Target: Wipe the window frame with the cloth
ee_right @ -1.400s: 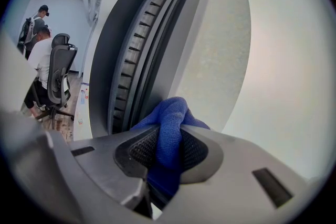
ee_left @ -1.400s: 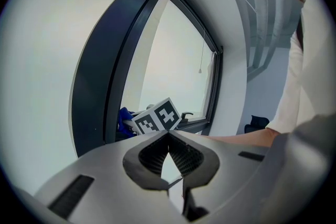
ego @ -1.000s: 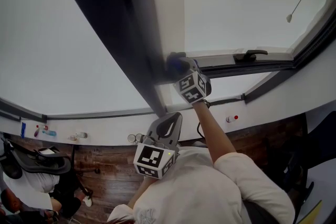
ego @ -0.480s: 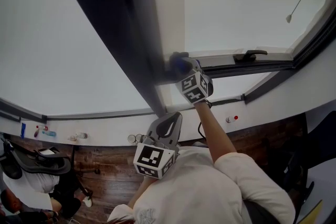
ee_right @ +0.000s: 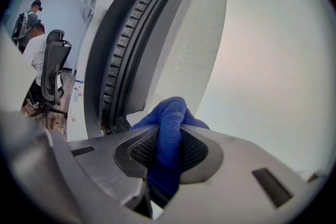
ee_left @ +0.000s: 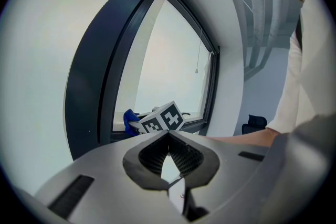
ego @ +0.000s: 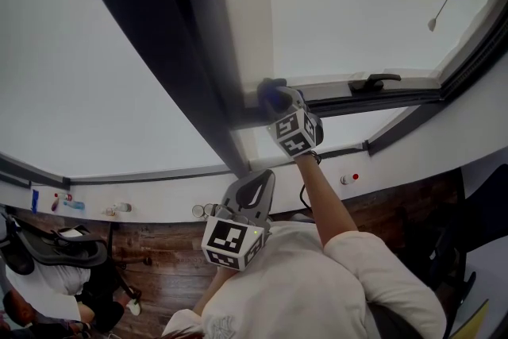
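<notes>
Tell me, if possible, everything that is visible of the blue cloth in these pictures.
The cloth is deep blue, with a fine towel-like weave, and it looks soft. It is bunched into a thick fold, not spread flat. The right gripper is shut on it: both ribbed pads squeeze the fold, and a rounded hump sticks out beyond the jaws. It is held at a corner of the dark window frame, beside the pane. Whether it actually presses on the frame cannot be told.
</notes>
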The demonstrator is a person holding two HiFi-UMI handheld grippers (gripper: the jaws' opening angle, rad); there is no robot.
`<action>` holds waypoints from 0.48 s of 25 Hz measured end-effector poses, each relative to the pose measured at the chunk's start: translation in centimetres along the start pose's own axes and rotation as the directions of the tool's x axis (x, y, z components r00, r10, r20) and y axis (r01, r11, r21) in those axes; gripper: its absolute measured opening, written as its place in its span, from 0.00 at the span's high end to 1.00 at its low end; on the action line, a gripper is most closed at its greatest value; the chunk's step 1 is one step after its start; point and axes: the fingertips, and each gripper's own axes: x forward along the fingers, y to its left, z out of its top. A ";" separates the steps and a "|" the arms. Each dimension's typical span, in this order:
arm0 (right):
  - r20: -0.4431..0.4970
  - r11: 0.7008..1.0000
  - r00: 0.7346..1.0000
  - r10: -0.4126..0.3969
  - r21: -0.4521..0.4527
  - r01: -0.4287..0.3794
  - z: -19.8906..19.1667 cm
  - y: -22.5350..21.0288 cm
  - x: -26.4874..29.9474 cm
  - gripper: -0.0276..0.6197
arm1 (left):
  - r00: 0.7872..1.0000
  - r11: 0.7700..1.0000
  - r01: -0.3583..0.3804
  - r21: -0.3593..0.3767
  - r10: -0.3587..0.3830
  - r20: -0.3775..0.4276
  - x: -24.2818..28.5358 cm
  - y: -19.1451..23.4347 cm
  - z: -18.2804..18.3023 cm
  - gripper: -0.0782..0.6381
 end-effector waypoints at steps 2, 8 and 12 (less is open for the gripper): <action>-0.001 1.000 1.000 -0.005 0.002 0.005 -0.2 -0.3 -0.1 0.82 | 1.000 1.000 0.001 0.001 -0.001 0.000 0.1 -0.1 0.0 0.88; 0.000 1.000 1.000 -0.014 0.007 0.014 -0.6 -1.0 -0.5 0.82 | 1.000 1.000 0.004 0.002 -0.004 -0.002 0.6 -0.5 0.1 0.88; 0.002 1.000 1.000 -0.017 0.008 0.017 -1.0 -1.5 -0.8 0.82 | 1.000 1.000 0.004 0.004 -0.004 0.000 0.9 -0.9 0.1 0.88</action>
